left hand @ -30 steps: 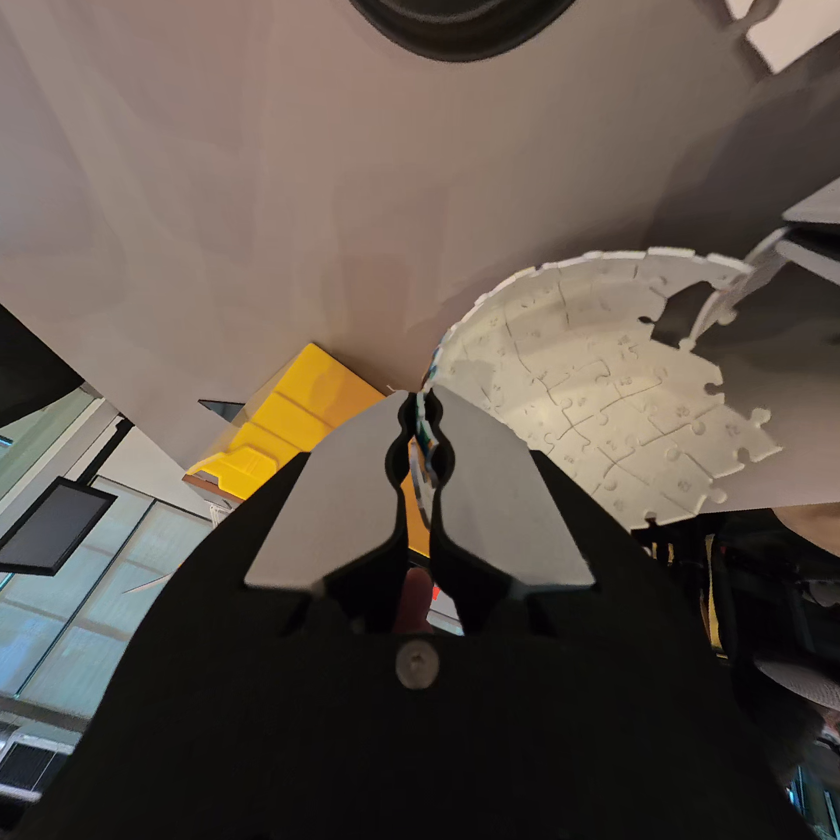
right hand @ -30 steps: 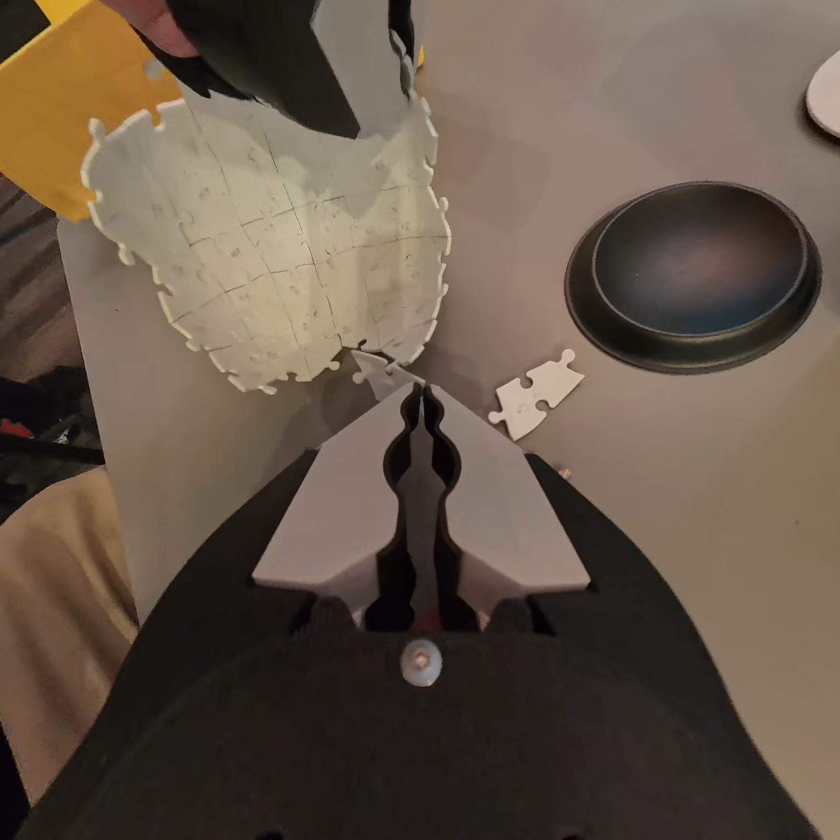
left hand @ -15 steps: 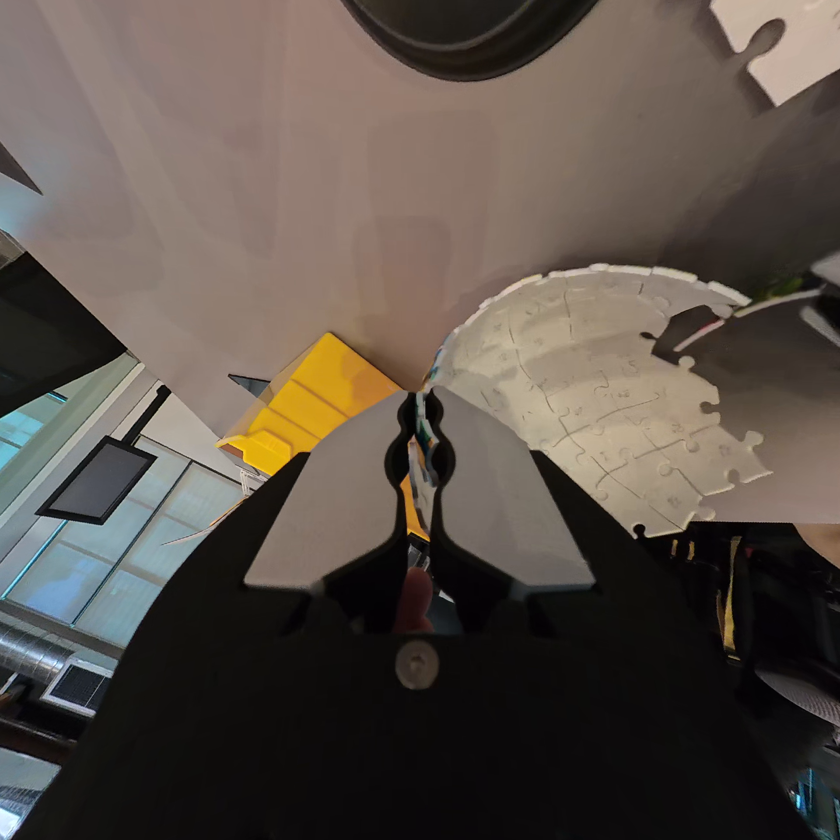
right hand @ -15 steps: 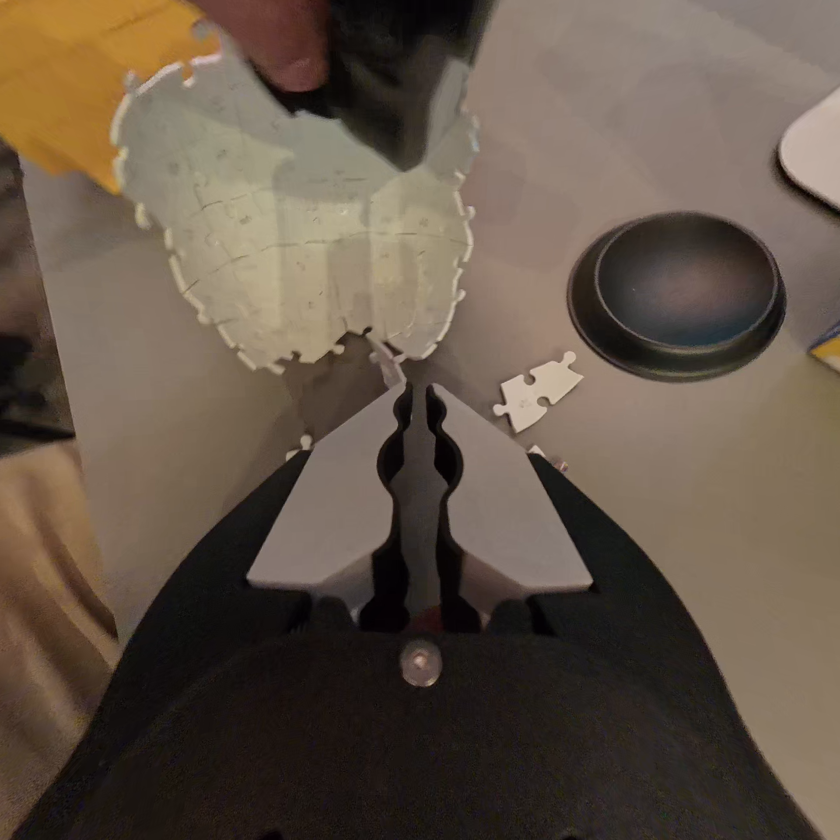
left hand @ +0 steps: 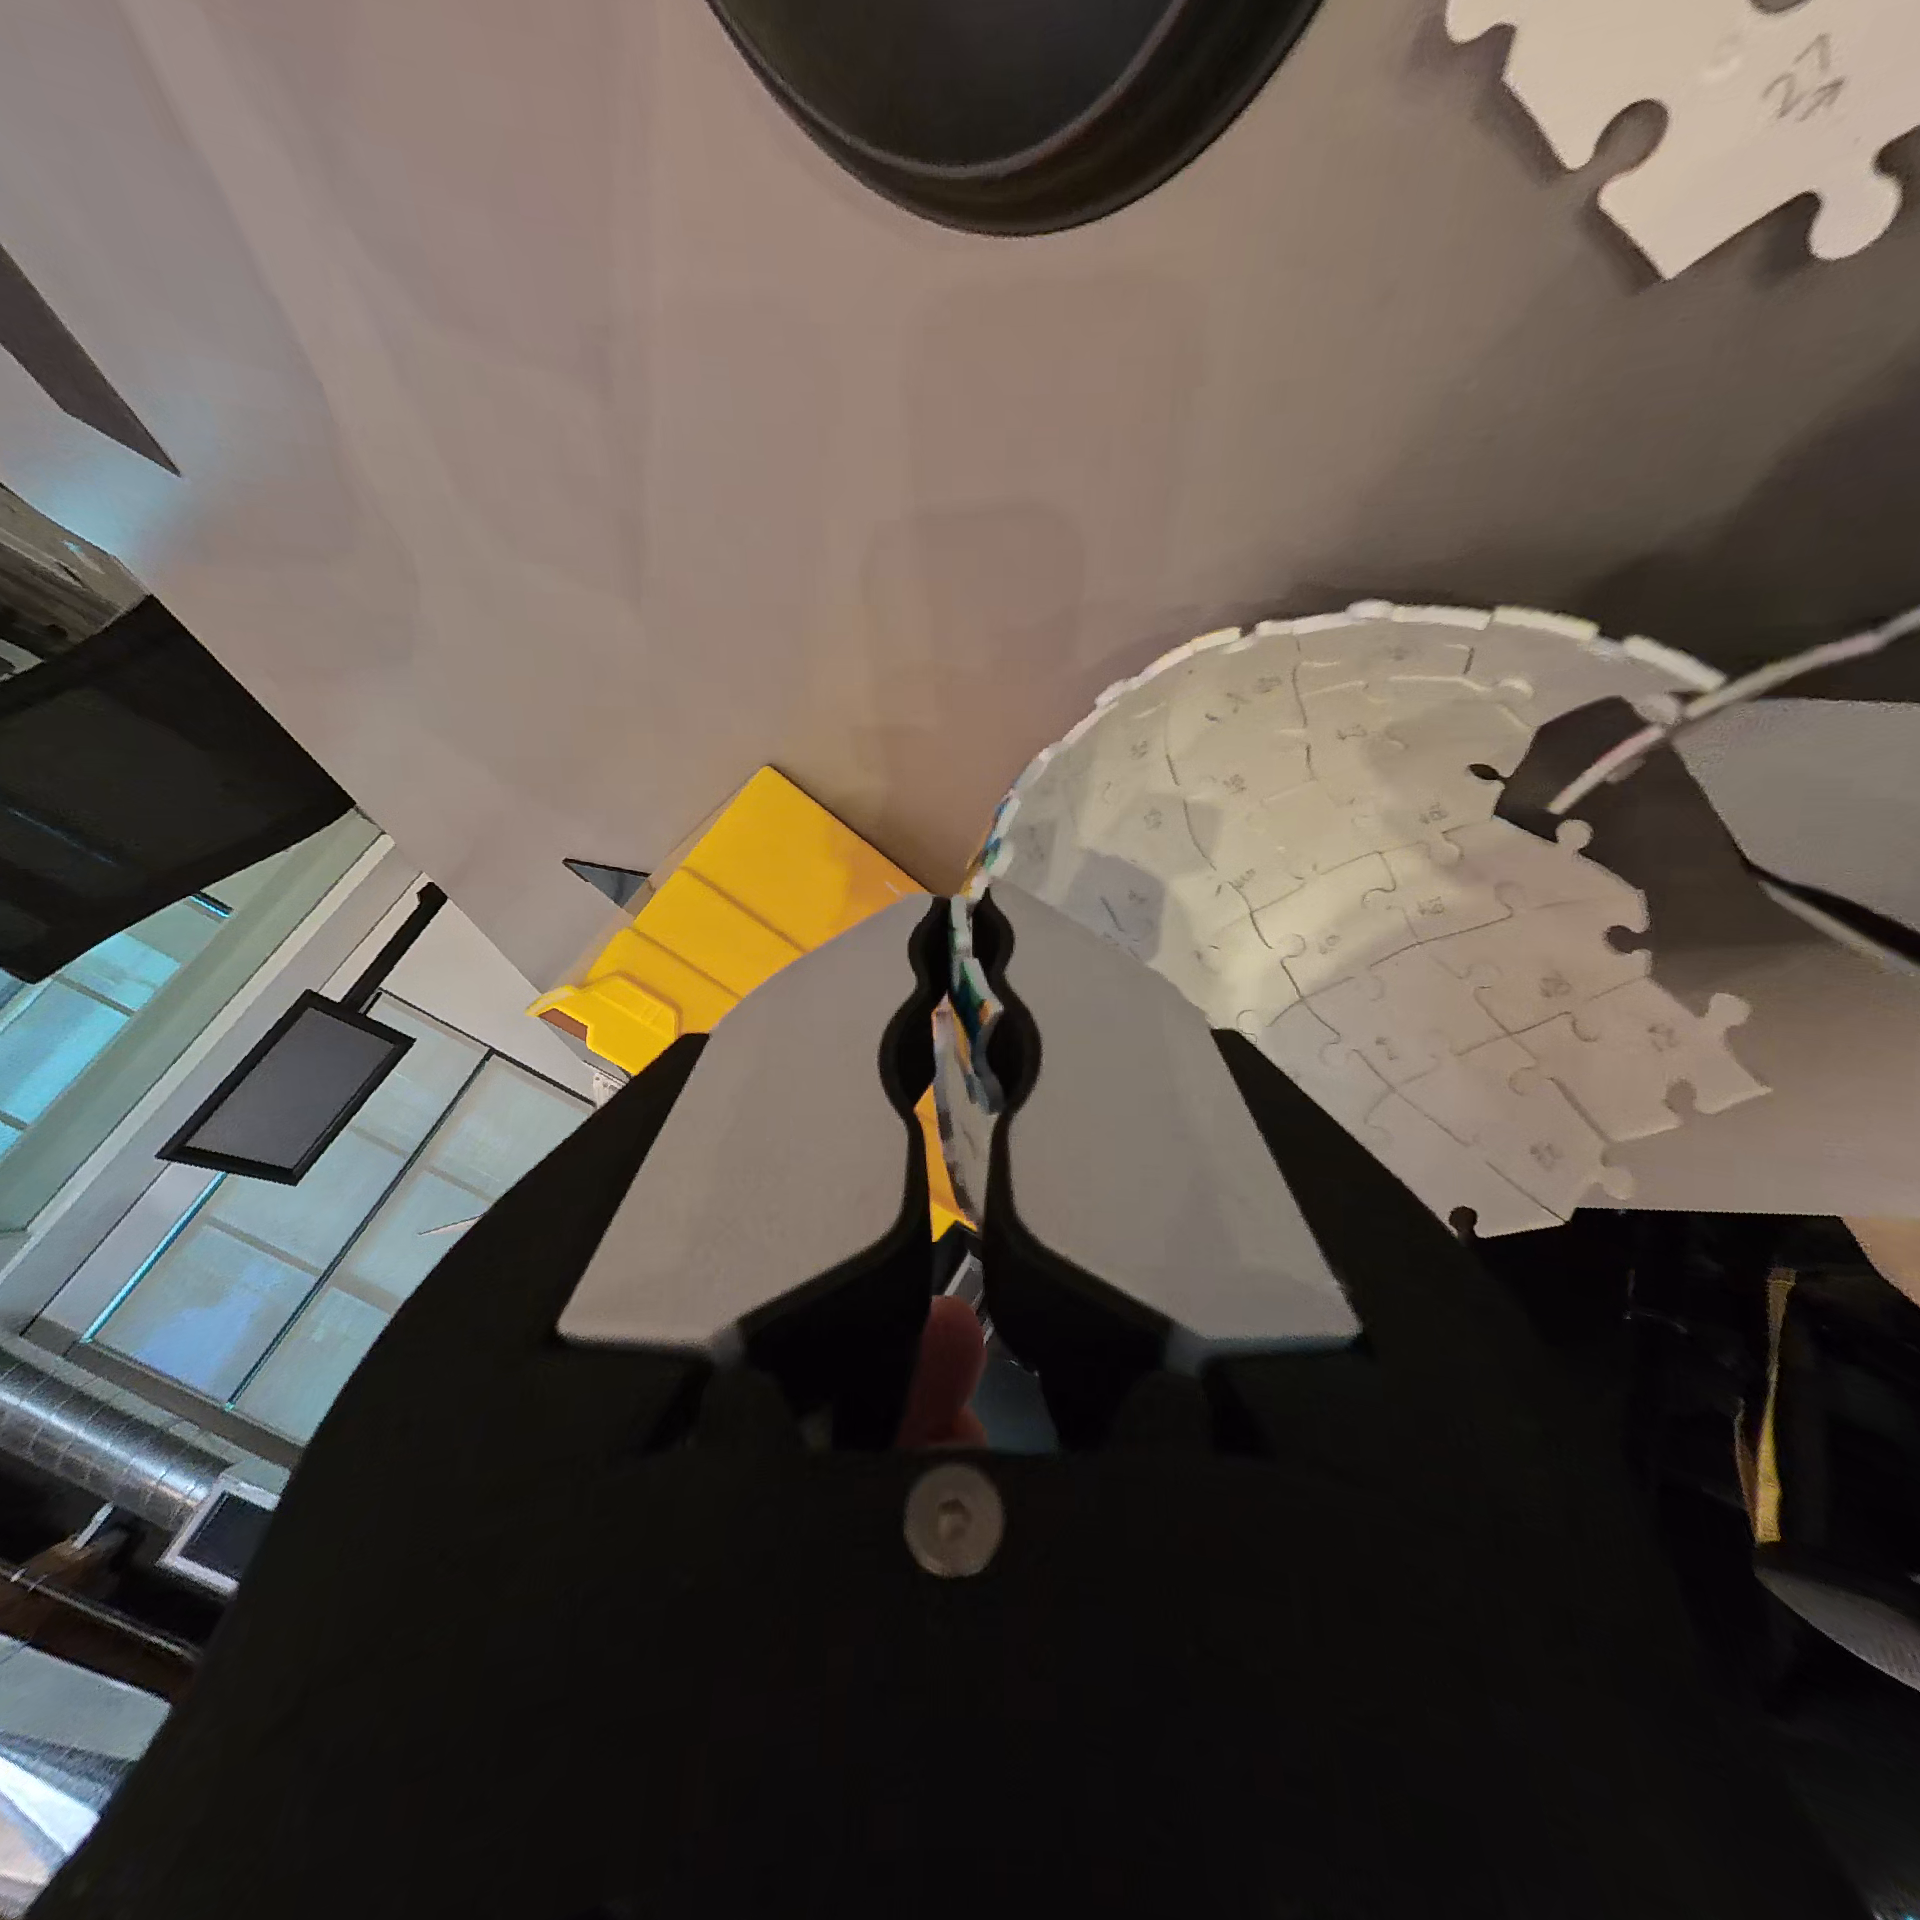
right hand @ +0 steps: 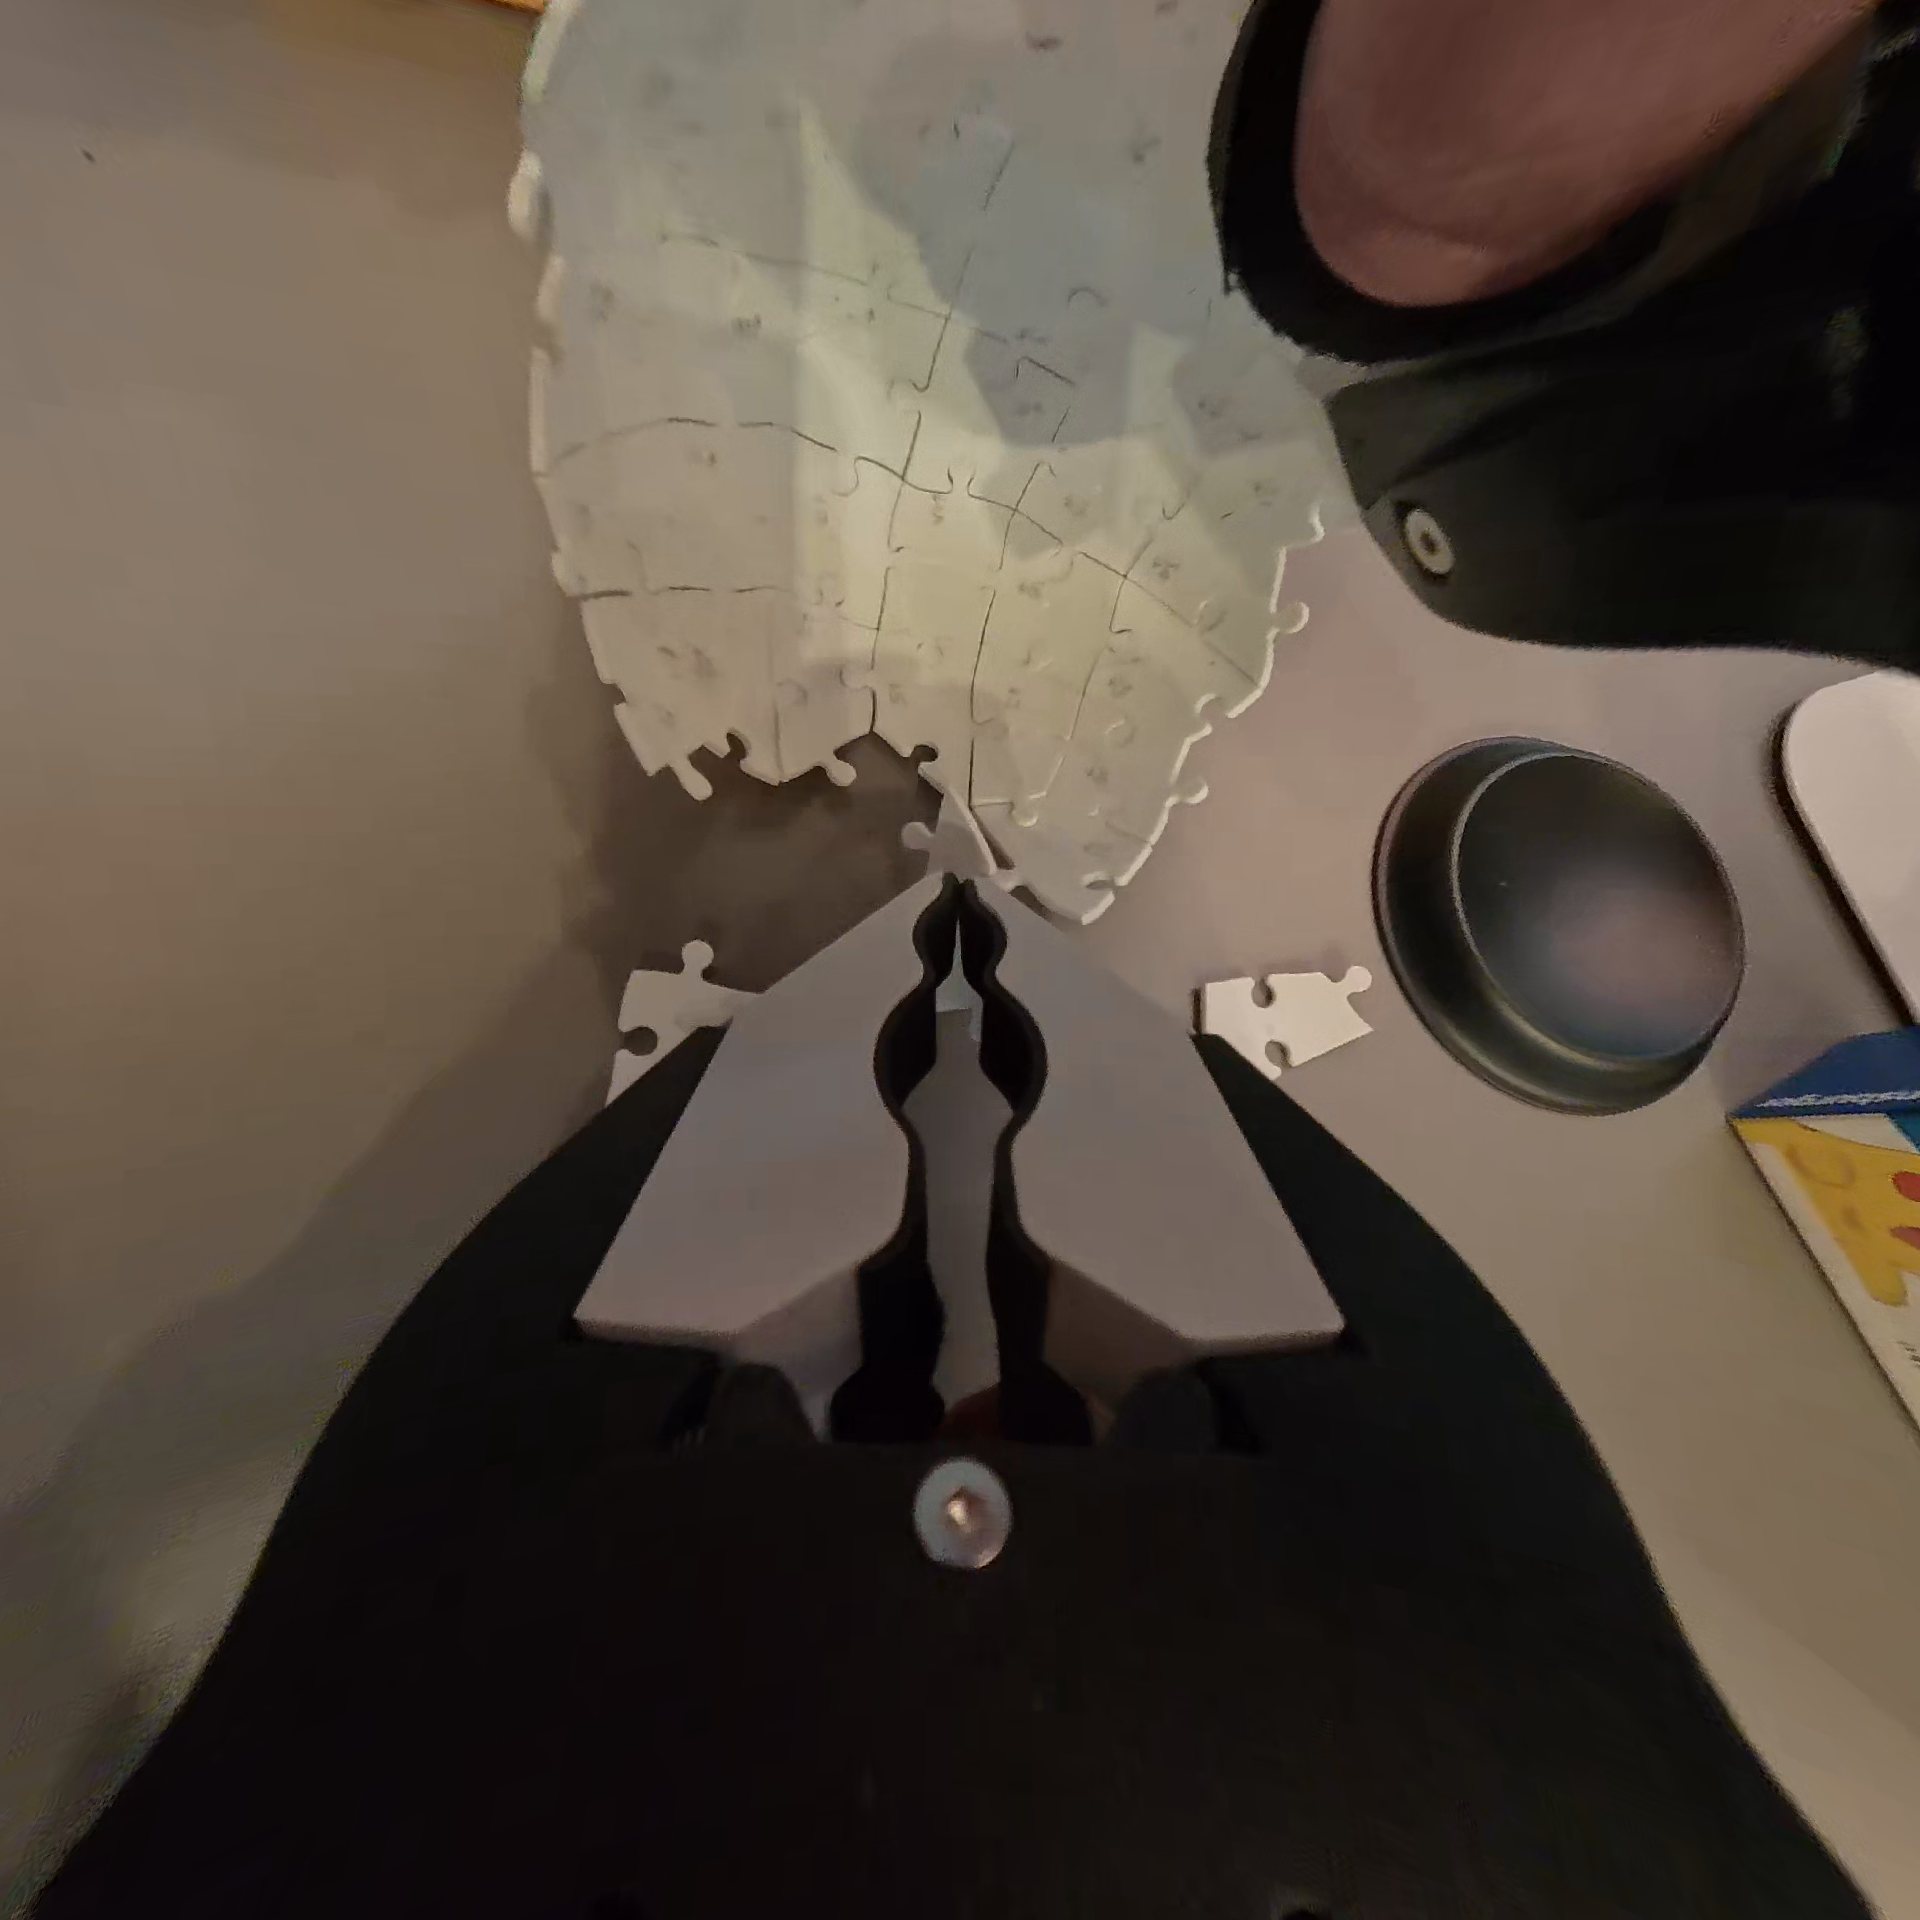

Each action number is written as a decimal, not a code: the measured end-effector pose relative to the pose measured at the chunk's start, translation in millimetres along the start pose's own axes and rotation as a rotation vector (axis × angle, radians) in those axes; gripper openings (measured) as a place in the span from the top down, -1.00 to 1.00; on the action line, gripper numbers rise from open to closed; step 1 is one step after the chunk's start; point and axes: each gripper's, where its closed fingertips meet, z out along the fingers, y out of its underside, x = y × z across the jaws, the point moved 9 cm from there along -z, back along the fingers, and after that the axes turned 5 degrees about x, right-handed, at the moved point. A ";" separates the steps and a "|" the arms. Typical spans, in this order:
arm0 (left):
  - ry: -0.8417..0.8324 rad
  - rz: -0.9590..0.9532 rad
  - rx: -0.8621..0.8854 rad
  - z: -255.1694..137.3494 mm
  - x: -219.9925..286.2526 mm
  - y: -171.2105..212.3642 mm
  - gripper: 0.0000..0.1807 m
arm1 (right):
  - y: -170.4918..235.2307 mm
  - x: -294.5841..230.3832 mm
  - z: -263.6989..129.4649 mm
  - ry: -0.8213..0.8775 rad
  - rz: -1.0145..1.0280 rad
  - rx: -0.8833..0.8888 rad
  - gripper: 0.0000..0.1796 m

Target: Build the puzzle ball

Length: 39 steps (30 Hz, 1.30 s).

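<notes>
The partly built puzzle ball is a curved white shell (left hand: pixel 1351 914) of joined pieces, held in the air above the grey table. My left gripper (left hand: pixel 961 904) is shut on the shell's rim. In the right wrist view the shell (right hand: pixel 914 468) fills the top middle, and the left gripper's black body (right hand: pixel 1558 468) and a hand sit at the top right. My right gripper (right hand: pixel 956 888) is shut on a single white puzzle piece (right hand: pixel 961 842), which touches the shell's notched lower edge. The right gripper's fingers (left hand: pixel 1808 790) also show in the left wrist view.
Two loose white pieces (right hand: pixel 665 1003) (right hand: pixel 1288 1013) lie on the table (right hand: pixel 260 623) beside my right gripper. A black round stand (right hand: pixel 1558 925) sits to the right, with a white object (right hand: pixel 1860 790) and a colourful box (right hand: pixel 1849 1174) beyond it. A yellow box (left hand: pixel 748 914) is at the table's edge. The left gripper's tips are roughly 11 cm from the right gripper's.
The shell has swung closer and to the right in the right wrist view. The right gripper's piece has come up against the shell's lower notch. Both grippers stay shut.
</notes>
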 end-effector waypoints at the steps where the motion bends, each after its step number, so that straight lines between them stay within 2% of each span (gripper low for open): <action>1: -0.005 0.003 -0.002 -0.4 0.5 -0.4 0.96 | 0.6 0.6 0.6 0.013 -0.016 -0.005 1.00; 13: -0.081 0.034 0.012 -10.9 7.8 -6.2 0.96 | 2.2 1.3 0.7 0.038 -0.107 -0.025 1.00; 24: -0.101 0.060 0.038 -14.3 10.9 -9.4 0.96 | 9.4 3.5 3.7 0.035 -0.281 -0.046 1.00; 35: -0.110 0.065 0.029 -12.4 11.9 -10.4 0.96 | 8.8 10.0 -20.1 -0.060 -0.334 0.016 1.00; 39: -0.106 0.062 0.029 -11.7 11.7 -11.1 0.96 | 16.6 9.4 -14.1 -0.053 -0.360 -0.016 1.00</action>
